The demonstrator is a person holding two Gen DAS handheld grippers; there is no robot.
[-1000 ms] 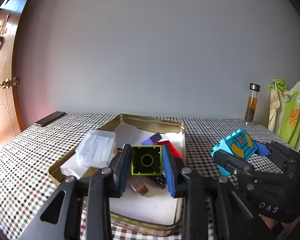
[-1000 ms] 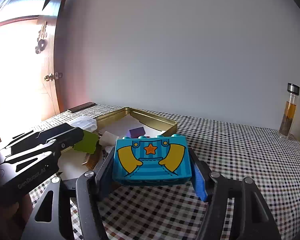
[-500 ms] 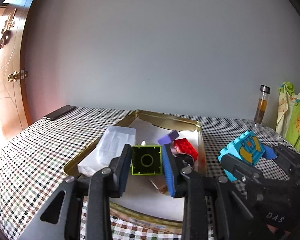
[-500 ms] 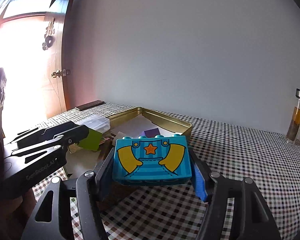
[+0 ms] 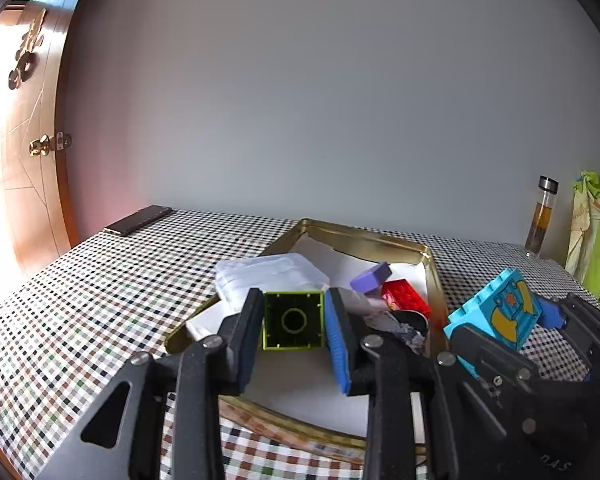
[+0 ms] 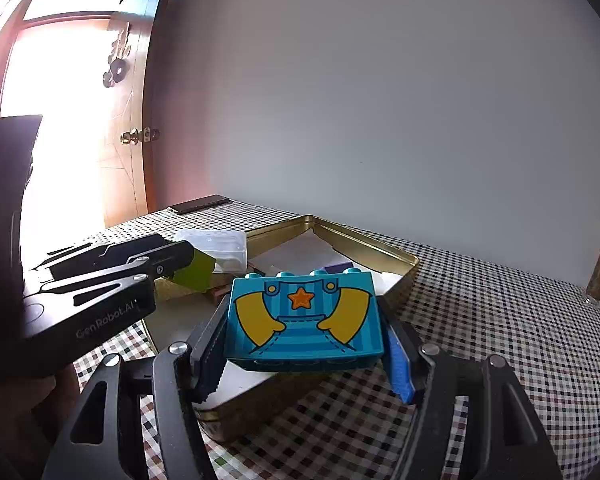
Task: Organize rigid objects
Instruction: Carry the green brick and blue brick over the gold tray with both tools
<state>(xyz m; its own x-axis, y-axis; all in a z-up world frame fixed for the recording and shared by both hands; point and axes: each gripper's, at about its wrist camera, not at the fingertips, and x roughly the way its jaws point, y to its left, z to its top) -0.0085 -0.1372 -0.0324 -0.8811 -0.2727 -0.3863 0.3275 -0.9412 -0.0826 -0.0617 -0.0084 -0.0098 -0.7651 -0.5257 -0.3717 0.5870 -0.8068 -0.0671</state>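
Left gripper (image 5: pixel 294 326): jaws pinching a lime-green hollow block (image 5: pixel 293 321), open underside toward the camera. Right gripper (image 6: pixel 304 344): jaws clamped on a turquoise printed brick (image 6: pixel 304 320) bearing a star. Both blocks are held above the near end of a gold tin (image 5: pixel 434 276) on the checked bench (image 5: pixel 100 300), just ahead of the jaws.

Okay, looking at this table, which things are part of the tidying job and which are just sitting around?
Part of the job:
green block in the left tool
blue block in the right tool
gold tin
red block
purple block
clear plastic box

Just lying about:
glass bottle
dark phone
printed cloth
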